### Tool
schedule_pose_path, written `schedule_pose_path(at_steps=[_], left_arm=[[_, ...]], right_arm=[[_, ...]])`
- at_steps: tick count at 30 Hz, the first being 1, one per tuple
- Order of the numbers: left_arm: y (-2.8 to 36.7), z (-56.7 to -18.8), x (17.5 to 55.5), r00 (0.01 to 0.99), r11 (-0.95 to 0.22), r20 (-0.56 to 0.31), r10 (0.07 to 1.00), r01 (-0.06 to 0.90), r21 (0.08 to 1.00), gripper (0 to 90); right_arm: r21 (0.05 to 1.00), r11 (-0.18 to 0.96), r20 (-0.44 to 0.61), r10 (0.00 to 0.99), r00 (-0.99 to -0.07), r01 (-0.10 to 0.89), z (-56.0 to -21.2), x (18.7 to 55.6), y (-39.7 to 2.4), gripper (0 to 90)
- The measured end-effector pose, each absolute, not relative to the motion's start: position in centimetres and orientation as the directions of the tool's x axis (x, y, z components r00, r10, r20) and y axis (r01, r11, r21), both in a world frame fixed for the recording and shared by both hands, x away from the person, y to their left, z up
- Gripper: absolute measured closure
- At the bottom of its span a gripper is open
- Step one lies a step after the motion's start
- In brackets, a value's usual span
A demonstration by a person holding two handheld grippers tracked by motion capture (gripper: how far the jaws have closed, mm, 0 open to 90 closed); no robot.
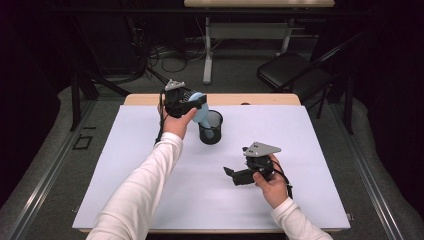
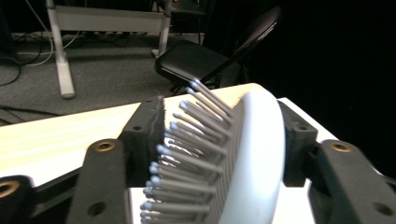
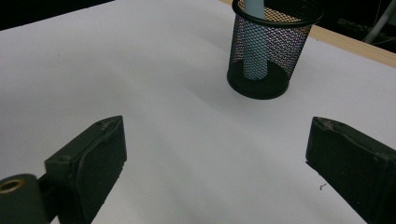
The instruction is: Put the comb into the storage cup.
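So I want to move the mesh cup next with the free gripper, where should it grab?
Probably the rim of the mesh cup, from above on its near side: one jaw inside, one outside. The cup stands upright with its mouth open, and the hairbrush handle fills the far part. The right gripper is open and apart from it; the left gripper holds the brush.

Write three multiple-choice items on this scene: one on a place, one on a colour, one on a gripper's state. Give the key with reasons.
1. Where is the pale blue plastic hairbrush's handle?
A. inside the black wire-mesh cup
B. flat on the table
C. on the chair

2. What colour is the sheet covering the table?
A. green
B. white
C. red

3. The right hand-held gripper is:
A. shut on the cup
B. shut on the brush
C. open

Key: A, the handle stands within the mesh; B, the sheet looks white; C, its jaws stand wide apart over bare sheet.
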State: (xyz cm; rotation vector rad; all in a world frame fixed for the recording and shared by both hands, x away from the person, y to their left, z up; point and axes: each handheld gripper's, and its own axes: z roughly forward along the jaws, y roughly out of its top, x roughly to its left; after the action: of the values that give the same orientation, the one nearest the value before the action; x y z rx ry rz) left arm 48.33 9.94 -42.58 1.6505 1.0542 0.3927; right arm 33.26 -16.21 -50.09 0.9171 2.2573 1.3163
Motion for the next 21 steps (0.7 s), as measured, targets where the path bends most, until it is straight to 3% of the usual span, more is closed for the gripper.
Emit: schedule_pose_path(at_steps=[21], left_arm=[[8.6,-43.2,49.1,0.552,0.022,-0.25,0.795,0.386,0.922,48.4]], right_arm=[[0.871,0.346,0.01,0.698,-0.716,0.349,-50.0,33.3,-16.4,5.4]])
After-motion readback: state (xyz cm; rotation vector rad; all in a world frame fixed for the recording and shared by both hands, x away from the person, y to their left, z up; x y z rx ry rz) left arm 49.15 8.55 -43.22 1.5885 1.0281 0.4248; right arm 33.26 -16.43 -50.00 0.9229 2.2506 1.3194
